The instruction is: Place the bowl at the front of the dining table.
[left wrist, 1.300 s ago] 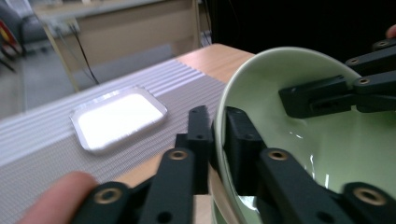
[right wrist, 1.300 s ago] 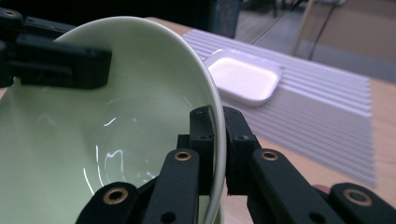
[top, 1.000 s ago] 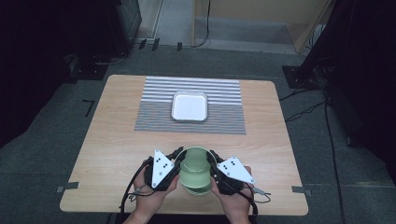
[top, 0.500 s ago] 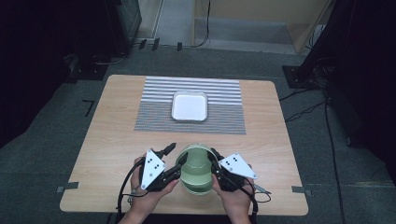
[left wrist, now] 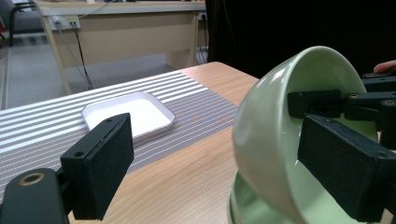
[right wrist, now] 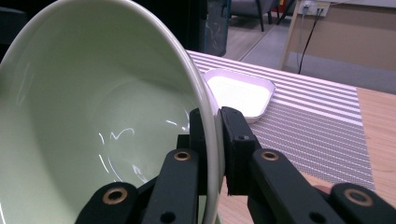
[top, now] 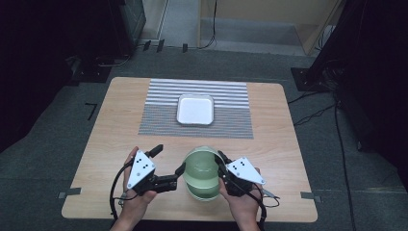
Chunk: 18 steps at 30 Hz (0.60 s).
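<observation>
The wooden table (top: 269,125) serves as the landmark, and everything is placed against it, working from its left side to its right.

Toward the near left of the table, the left gripper (top: 166,163) is held in the person's left hand (top: 137,202), just beside the near edge. Its jaws stand wide apart with nothing between them; in the left gripper view one jaw sits over the bare wood at the left and the other lies in front of the bowl's outer wall at the right, and whether that jaw touches the wall cannot be told.

At the middle of the table, farther back, lies a striped grey placemat (top: 231,96), and on it rests a shallow white square tray (top: 195,109), well apart from both grippers. The tray also shows in the left gripper view (left wrist: 130,112) and in the right gripper view (right wrist: 240,93).

Nearer the person, at the middle of the table's near edge, a pale green bowl (top: 202,168) is tipped on its side, its opening turned toward the right gripper. It sits in a second green bowl (left wrist: 243,205) that rests on the table beneath it.

Just right of the bowls, the right gripper (top: 221,166) is held in the person's right hand (top: 245,204). Its jaws are closed on the tilted bowl's rim, one jaw inside the bowl (right wrist: 93,116) and one outside, as the right gripper view shows.
</observation>
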Motion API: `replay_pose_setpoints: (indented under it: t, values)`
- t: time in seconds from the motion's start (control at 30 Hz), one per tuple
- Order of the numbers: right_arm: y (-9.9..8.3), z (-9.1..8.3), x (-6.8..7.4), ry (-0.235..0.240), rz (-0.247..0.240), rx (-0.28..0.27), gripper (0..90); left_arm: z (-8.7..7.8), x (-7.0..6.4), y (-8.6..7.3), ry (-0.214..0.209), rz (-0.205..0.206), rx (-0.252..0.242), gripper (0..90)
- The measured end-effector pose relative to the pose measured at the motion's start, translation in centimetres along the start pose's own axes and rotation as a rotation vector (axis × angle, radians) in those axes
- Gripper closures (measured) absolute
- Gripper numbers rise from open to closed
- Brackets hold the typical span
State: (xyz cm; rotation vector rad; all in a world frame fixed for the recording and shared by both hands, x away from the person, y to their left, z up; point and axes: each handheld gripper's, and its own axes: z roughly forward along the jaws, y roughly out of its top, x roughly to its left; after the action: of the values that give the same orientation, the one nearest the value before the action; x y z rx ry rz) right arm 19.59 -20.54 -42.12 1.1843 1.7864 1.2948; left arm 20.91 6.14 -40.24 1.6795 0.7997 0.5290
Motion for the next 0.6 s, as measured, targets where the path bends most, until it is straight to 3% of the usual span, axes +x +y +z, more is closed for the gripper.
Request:
replay_pose_setpoints:
  t: [0.1,0.13,0.23,0.3,0.33,0.5,0.53,0.6]
  values:
    - [0.2,0.1,0.0,-0.005,-0.006,-0.009,84.7,-0.9,2.0,-0.8,0.043,-0.031,-0.002,10.4]
    - [0.2,0.1,0.0,-0.005,-0.006,-0.009,84.7,-0.9,2.0,-0.8,0.043,-0.031,-0.002,10.3]
    - [0.4,0.3,0.2,-0.001,-0.010,-0.010,84.7,-1.4,3.7,-1.6,0.100,-0.056,0.014,10.3]
    - [0.7,0.5,0.3,0.003,-0.012,-0.015,84.7,-1.8,5.2,-2.5,0.160,-0.072,0.042,10.4]
    - [0.7,0.5,0.3,0.003,-0.012,-0.015,84.7,-1.8,5.2,-2.5,0.160,-0.072,0.042,10.4]
    - [1.3,1.1,0.3,0.009,-0.018,-0.020,84.7,-3.0,7.7,-4.3,0.255,-0.087,0.083,10.4]
    - [1.3,1.1,0.3,0.009,-0.018,-0.020,84.7,-3.0,7.7,-4.3,0.255,-0.087,0.083,10.4]
    - [1.7,1.4,0.2,0.008,-0.015,-0.026,84.7,-3.4,8.9,-5.4,0.305,-0.085,0.117,10.4]
